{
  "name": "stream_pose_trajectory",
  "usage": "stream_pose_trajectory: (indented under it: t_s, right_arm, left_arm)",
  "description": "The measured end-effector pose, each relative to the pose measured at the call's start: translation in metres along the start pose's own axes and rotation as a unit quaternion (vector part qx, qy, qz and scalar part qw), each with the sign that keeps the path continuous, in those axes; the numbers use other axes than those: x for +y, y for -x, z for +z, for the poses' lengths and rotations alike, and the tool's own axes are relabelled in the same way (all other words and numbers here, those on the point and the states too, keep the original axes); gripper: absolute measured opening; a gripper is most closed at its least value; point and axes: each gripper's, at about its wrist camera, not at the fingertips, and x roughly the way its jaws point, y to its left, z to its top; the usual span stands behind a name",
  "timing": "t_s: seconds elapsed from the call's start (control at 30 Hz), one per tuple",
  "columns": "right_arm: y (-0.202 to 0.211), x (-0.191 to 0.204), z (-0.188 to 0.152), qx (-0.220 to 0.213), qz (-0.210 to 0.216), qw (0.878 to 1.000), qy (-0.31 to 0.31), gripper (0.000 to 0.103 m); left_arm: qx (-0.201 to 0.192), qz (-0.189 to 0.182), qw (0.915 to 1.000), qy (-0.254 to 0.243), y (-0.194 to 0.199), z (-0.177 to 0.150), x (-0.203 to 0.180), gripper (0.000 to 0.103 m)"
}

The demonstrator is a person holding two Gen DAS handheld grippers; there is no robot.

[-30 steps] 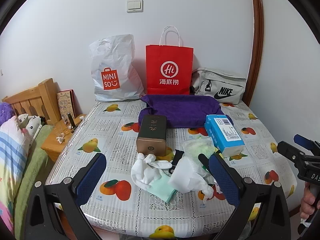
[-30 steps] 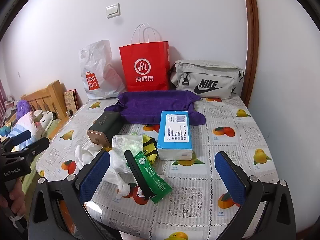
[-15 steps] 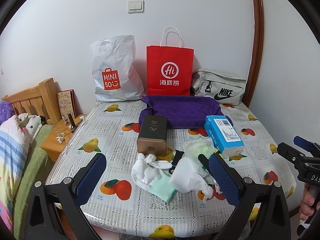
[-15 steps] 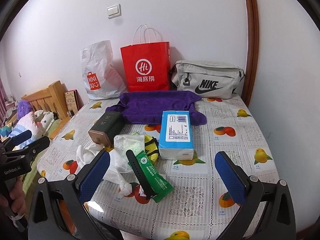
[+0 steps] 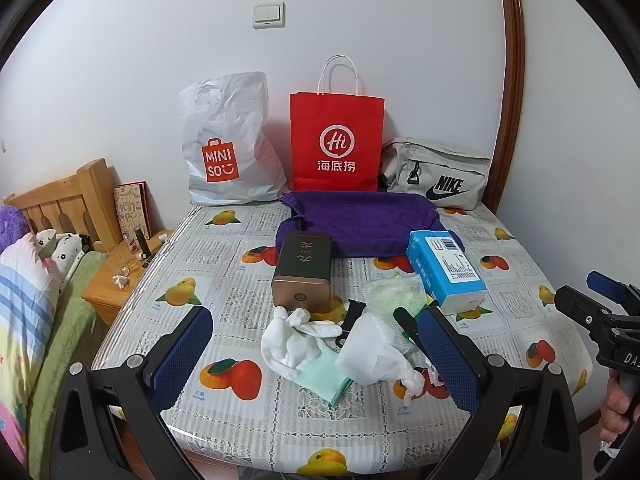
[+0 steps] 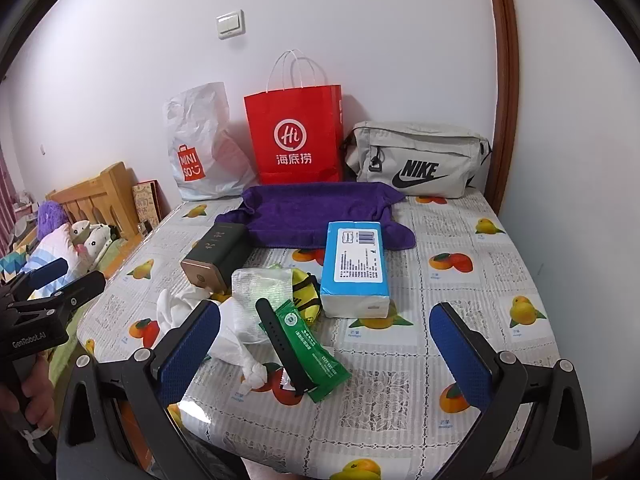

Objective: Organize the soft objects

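A folded purple towel (image 5: 360,220) (image 6: 316,210) lies at the back of the table. Nearer the front sits a heap of soft things: white gloves (image 5: 298,338) (image 6: 176,306), a mint-green cloth (image 5: 322,372) and a knotted white cloth (image 5: 376,356) (image 6: 240,336). A blue tissue pack (image 5: 446,270) (image 6: 356,266) lies to their right. My left gripper (image 5: 316,356) hangs open over the front edge, with the gloves between its blue pads. My right gripper (image 6: 326,354) is open too, above a green sachet (image 6: 314,350).
A dark tea tin (image 5: 302,270), a black watch strap (image 6: 282,346), a clear packet (image 6: 262,284) and a yellow pouch (image 6: 306,294) lie among the cloths. A Miniso bag (image 5: 228,148), red paper bag (image 5: 336,144) and Nike bag (image 5: 438,174) line the wall. A bed (image 5: 24,300) stands left.
Both views have shifted only very slightly; nothing on the table has moved and both grippers stay open.
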Motion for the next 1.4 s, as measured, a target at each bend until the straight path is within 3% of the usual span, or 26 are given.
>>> stream_pose_trajectory:
  t_s: [1.4]
  right_arm:
    - [0.0059, 0.0028, -0.0015, -0.006, 0.000, 1.000, -0.002, 0.103]
  left_arm:
    - [-0.003, -0.004, 1.0000, -0.002, 0.0072, 0.0017, -0.0029, 0.103]
